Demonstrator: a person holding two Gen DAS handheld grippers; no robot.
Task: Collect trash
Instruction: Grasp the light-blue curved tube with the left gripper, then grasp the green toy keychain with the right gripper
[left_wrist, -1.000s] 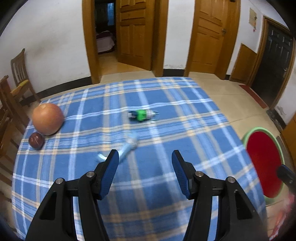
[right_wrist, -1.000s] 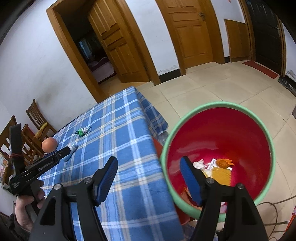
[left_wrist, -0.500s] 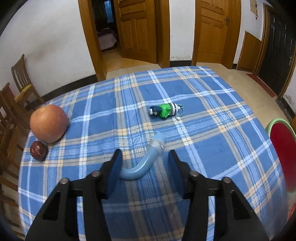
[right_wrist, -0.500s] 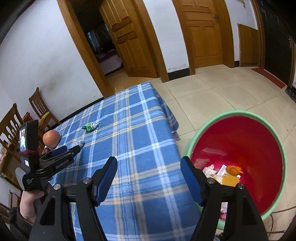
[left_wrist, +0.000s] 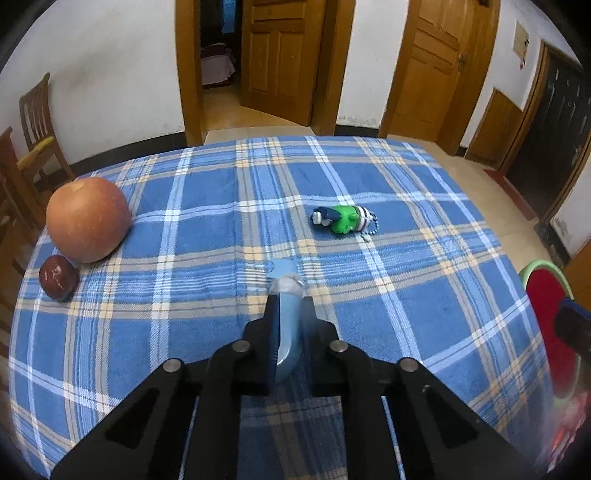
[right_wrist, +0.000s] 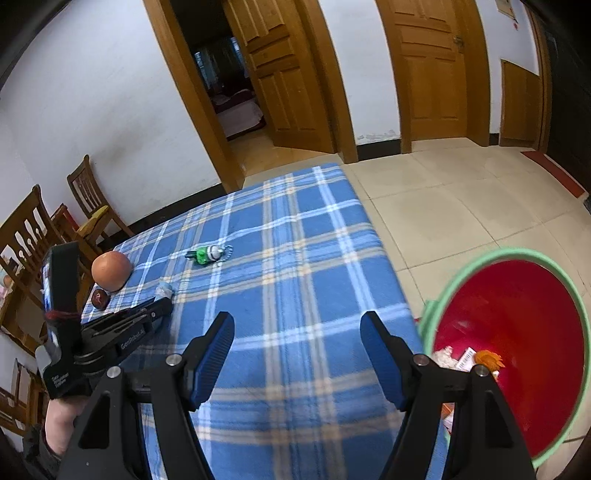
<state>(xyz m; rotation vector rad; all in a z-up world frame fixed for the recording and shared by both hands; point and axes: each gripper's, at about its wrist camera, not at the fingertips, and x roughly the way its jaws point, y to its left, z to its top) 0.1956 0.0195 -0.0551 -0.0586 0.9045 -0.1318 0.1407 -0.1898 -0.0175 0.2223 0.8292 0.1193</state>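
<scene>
My left tongs (left_wrist: 290, 310) have just been closing and are now pinched hard on the pale blue tube (left_wrist: 289, 325), a curved, soft-looking piece of trash lying on the blue plaid counter (left_wrist: 406, 302). The tube runs lengthwise between the pads, its whitish crumpled tip (left_wrist: 289, 286) poking out ahead of them. I judge it light and limp, probably thin plastic or rubber that squashes flat under pressure, so it should lift with no effort but may droop or swing from the free end. It does not look slippery or breakable. Gripping along its middle as I do seems right; a hold at the tip alone would let the rest dangle.

My right tongs (right_wrist: 297, 354) stand wide apart with nothing between them, hanging over the near counter edge.

The left wrist view shows the grip close up, the apple (left_wrist: 88, 218) and small dark fruit (left_wrist: 58, 277) off to the side, and the green toy keychain (left_wrist: 341, 218) further on, but only a sliver of the red bin (left_wrist: 546, 291). The right wrist view gives what that one lacks: the whole bin (right_wrist: 517, 332) on the floor beside the counter, with scraps already at its bottom, and my left tongs (right_wrist: 164, 304) from the side with my hand (right_wrist: 59, 417) under them.
</scene>
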